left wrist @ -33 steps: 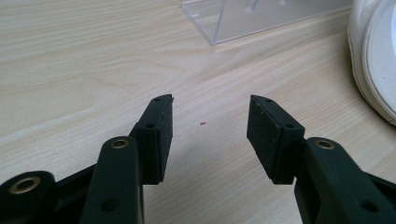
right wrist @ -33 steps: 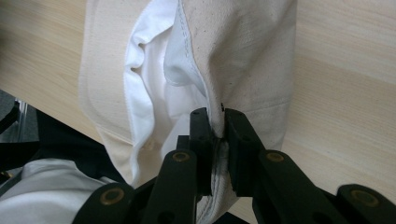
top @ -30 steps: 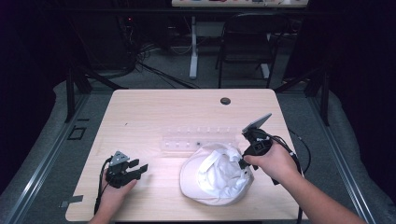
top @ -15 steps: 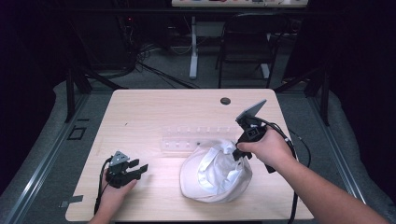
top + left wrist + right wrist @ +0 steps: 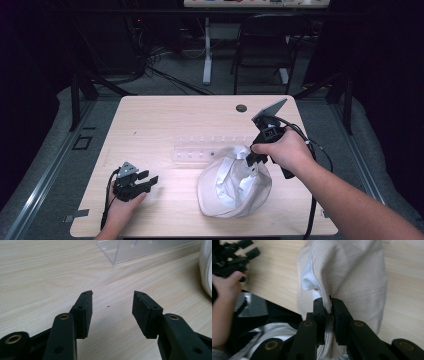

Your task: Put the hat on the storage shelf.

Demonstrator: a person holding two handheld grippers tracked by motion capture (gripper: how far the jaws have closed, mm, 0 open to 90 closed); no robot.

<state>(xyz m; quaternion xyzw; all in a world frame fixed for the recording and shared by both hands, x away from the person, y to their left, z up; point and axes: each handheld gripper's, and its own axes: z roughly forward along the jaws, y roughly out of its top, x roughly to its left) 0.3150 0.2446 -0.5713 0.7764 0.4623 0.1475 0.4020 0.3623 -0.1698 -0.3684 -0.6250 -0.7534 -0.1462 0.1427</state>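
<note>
The right gripper [image 5: 254, 159] had its jaws clamped tight on a fold of the white cap [image 5: 234, 182], at the cap's far right rim; in the right gripper view the cloth [image 5: 352, 272] was pinched between the two black pads and hung away from them in a slack drape; so the grasp looked made and the cap partly lifted on that side, while its near-left part seemingly rested on the table [image 5: 170, 120]. What was left, by my judgement, was to carry or set the cap somewhere, perhaps toward the clear plastic rack [image 5: 200, 150] lying just beyond it on the far-left side; the pictures did not settle the goal.

The left gripper [image 5: 145, 181] lay idle near the near-left corner, its jaws spread wide with nothing between them, bare wood showing in the gap [image 5: 110, 310]; a corner of the rack [image 5: 117, 252] stood well ahead of it.

The cap sat toward the near right of the tabletop, not far from the near edge; broad open wood lay to the far and left; a small dark grommet hole [image 5: 241, 107] marked the far side.
</note>
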